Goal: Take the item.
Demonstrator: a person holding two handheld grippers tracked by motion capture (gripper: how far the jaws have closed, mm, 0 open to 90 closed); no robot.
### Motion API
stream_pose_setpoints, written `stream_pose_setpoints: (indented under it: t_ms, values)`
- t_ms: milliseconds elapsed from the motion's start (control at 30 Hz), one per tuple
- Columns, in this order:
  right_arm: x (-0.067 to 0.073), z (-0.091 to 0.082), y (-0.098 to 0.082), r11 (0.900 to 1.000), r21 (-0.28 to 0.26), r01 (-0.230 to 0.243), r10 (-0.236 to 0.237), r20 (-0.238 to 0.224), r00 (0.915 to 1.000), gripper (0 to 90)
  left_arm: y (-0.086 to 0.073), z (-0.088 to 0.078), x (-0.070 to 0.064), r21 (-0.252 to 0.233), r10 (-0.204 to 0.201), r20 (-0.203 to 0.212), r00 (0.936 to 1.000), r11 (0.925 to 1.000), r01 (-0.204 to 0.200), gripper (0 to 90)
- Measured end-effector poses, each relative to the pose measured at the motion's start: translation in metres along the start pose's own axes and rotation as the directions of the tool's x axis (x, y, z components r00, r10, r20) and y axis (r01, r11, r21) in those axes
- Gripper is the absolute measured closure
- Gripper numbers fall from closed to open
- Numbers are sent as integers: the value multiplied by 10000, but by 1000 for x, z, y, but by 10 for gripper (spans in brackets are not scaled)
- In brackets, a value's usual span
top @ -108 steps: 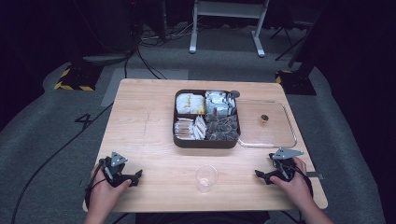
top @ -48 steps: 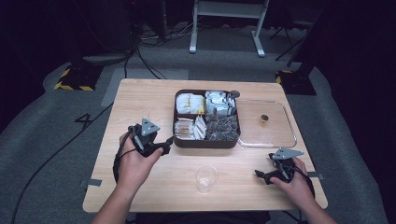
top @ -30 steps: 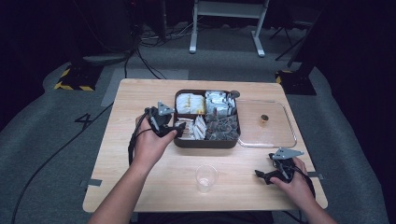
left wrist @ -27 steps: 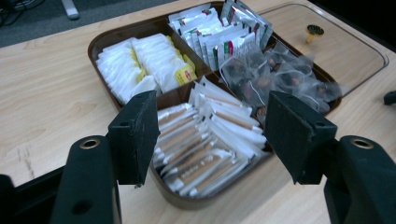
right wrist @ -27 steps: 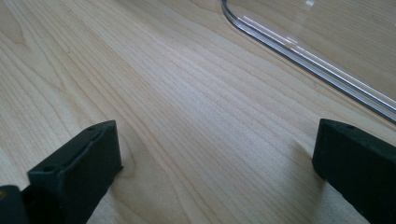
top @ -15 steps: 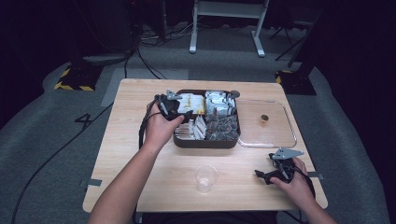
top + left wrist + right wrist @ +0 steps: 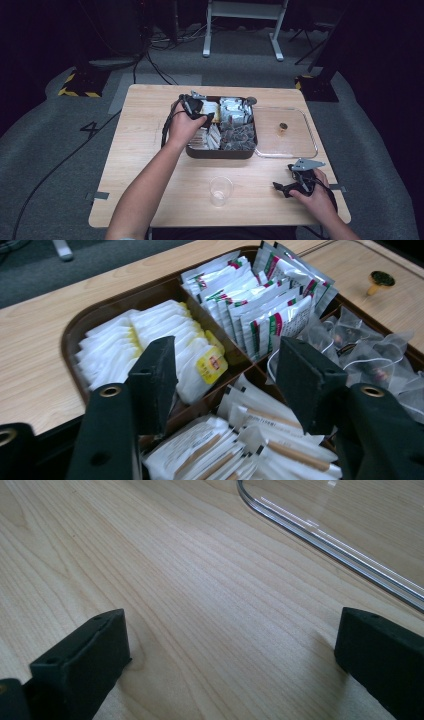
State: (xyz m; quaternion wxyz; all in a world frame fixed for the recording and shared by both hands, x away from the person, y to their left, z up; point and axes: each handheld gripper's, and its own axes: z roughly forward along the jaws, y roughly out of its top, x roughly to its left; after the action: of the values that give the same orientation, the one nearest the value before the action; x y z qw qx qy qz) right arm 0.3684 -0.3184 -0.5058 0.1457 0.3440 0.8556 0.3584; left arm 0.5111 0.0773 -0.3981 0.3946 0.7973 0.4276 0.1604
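Closing partway, left tool (image 7: 227, 385) now hovers over the tray (image 7: 70, 335), sachets (image 7: 200, 365) between its jaws ungripped; right tool (image 7: 232, 655) rests open.

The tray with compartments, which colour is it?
Dark brown; the tray shows best in the left gripper view.

Bare-forearmed person; black two-jaw left gripper (image 7: 205, 118) and right gripper (image 7: 281, 188), flat square pads, brass-ringed screw holes, grey triangular top plates, black cables
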Motion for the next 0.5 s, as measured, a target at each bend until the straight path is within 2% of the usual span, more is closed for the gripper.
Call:
stream_pose_setpoints:
  t_ms: [100, 167, 200, 233, 300, 367, 500]
  values:
    - [0, 0, 0, 10000, 1, 20, -20, -23, 10000, 13, 1, 13, 3, 279, 138, -59, 9999, 9995, -136, 460]
    - [0, 0, 0, 10000, 1, 23, -23, -27, 10000, 13, 2, 16, 4, 280, 83, -71, 9999, 9996, -81, 465]
    - [0, 0, 0, 10000, 2, 26, -26, -27, 10000, 13, 3, 20, 6, 373, 88, -28, 10000, 9993, -86, 478]
    - [0, 0, 0, 10000, 3, 22, -22, -28, 10000, 12, 5, 26, 9, 596, 42, 37, 10000, 9982, -44, 536]
    - [0, 0, 0, 10000, 5, 16, -16, -30, 10000, 12, 5, 29, 9, 650, 11, 33, 10000, 9979, -13, 545]
    - [0, 0, 0, 10000, 2, 25, -25, -26, 10000, 12, 8, 38, 11, 929, 145, 71, 9999, 9956, -151, 577]
    - [0, 0, 0, 10000, -2, 28, -28, -26, 10000, 13, 9, 46, 15, 999, 42, 207, 9998, 9950, -62, 606]
